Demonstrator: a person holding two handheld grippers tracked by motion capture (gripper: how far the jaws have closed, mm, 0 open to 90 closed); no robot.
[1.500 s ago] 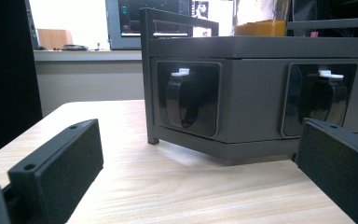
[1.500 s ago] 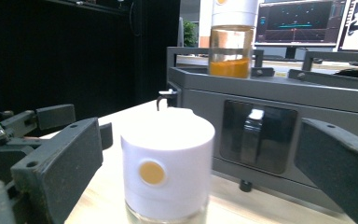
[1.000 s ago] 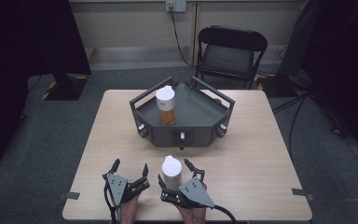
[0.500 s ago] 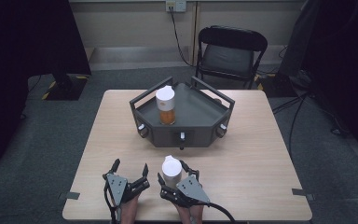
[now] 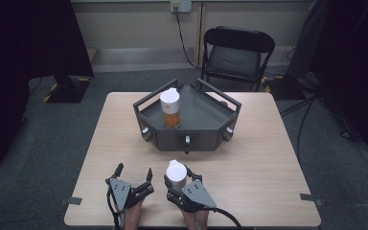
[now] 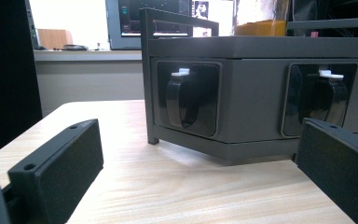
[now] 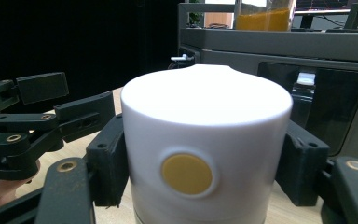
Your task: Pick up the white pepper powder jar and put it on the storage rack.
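Jar: a squat container with a smooth white cap (image 7: pixel 207 135), domed on top, a round yellow dot on the cap's side; the part below the cap barely shows, so its contents cannot be told.
Jar's place: upright on the table (image 5: pixel 268 158) near the person's edge, in front of the tray (image 5: pixel 199 117) and apart from it, between the jaws of the right gripper (image 5: pixel 178 178).
Right gripper: its jaws have just been closing and now press the white cap from both sides, a black pad flat against each flank in the right gripper view.
Left gripper: (image 5: pixel 134 175) rests just beside the right one on the table, jaws spread wide with nothing between them; in its own view the two black pads (image 6: pixel 70 163) stand far apart over bare wood.
Tray: dark grey, angular, with raised rails, mid-table; three knobs on its front faces, the middle one (image 5: pixel 187 141) with a white mark.
Second jar: (image 5: pixel 170 108) stands upright in the tray's left part, white cap over a clear body holding something orange.
Count: two jars, two grippers, one tray, one table, one folding chair (image 5: pixel 236 53) behind the far edge.
Hands: the person's forearms enter from the bottom edge, one behind each gripper.
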